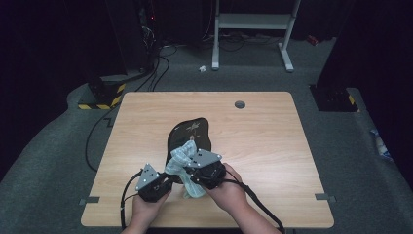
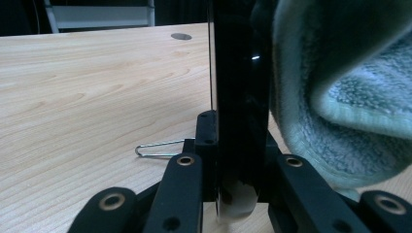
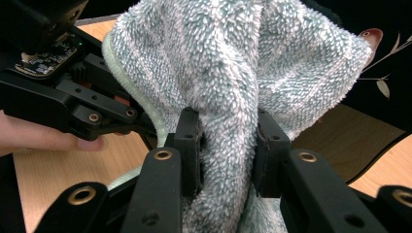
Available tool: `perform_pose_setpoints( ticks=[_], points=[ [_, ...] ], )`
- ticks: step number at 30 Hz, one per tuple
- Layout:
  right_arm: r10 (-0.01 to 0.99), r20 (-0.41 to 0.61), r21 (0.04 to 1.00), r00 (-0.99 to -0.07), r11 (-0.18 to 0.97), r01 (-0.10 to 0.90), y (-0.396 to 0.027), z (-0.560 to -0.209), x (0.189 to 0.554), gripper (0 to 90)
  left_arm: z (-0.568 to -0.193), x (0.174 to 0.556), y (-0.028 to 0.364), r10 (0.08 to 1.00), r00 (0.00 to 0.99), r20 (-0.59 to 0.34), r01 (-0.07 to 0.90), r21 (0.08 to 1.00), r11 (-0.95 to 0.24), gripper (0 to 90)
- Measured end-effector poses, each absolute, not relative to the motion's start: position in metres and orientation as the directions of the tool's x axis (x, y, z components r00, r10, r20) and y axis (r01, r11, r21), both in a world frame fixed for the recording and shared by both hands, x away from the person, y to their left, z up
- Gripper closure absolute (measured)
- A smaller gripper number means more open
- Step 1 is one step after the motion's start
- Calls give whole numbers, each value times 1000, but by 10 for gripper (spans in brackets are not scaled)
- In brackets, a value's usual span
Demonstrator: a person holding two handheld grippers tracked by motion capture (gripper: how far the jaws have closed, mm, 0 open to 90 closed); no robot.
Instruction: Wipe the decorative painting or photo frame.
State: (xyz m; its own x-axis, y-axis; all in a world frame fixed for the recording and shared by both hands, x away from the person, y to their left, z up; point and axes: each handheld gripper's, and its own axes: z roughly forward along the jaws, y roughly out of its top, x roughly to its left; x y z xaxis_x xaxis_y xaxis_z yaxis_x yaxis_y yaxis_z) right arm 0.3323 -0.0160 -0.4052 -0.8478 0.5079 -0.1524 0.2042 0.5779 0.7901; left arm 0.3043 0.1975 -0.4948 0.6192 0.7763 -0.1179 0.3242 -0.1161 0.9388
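Fingers of the left gripper (image 1: pixel 163 181) clamp the near edge of a black lacquered tray (image 1: pixel 191 131), propping it tilted near the bench (image 1: pixel 146 122) front edge; fingers of the right gripper (image 1: pixel 191 170) pinch a teal cloth (image 3: pixel 228 73) bunched against its face. Wiping looks underway, with the far half still untouched. Nothing lies in the tray.

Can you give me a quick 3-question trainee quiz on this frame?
1. What does the left gripper clamp?
2. True or false: the right gripper is shut on the towel.
3. What lies on the table beside the left gripper: A) metal clip, B) spoon, C) pen?

Key:
1. The edge of the black tray, held on edge.
2. True.
3. A, the metal clip.
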Motion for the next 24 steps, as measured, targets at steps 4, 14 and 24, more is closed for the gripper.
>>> perform_pose_setpoints(
  ticks=[4,14,24],
  points=[
    [507,-146,793,-850,573,206,-16,-405,332,686,-495,304,198,776,620,-117,324,939,-118,795],
    [526,-150,788,-837,575,220,-19,-407,342,686,-495,305,198,774,622,-120,326,938,-116,795],
    [611,-149,783,-777,553,284,-41,-411,377,686,-495,305,198,773,622,-126,330,937,-113,795]
  ],
)
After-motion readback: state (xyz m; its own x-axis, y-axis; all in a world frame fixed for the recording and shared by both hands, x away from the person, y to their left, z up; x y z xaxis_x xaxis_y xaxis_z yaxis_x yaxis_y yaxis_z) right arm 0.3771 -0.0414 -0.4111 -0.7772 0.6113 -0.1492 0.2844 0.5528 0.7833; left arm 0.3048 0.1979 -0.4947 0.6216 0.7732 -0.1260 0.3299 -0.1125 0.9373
